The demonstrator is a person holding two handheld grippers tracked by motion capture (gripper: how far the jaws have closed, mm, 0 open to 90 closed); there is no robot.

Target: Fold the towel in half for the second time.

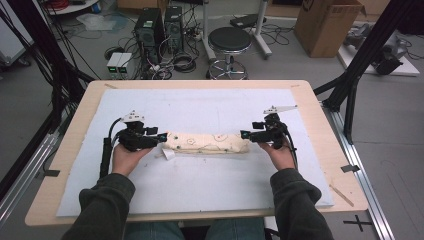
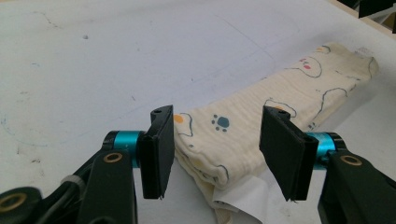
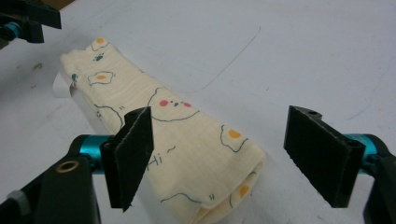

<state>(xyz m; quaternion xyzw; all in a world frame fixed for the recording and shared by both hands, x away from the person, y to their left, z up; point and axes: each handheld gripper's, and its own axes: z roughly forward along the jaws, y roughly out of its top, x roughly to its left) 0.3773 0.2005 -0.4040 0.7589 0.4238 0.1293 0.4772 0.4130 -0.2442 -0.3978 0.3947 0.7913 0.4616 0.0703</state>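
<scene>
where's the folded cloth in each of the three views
High view: the folded cloth lies mid-table, stretched left to right between the two grippers.
Left gripper view: it runs from bottom centre to upper right, its near end between the open jaws.
Right gripper view: it runs from upper left to bottom centre, its near end by the left jaw.
Shared landmark: the white label at the cloth's left end.

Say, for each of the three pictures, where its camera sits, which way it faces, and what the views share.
High view: above the table's near edge, facing forward and down; forearms, both hands.
Left gripper view: on the left tongs, looking along open jaws at the folded cloth's end.
Right gripper view: on the right tongs, looking along open jaws at the other end.
Shared: the cloth.
</scene>
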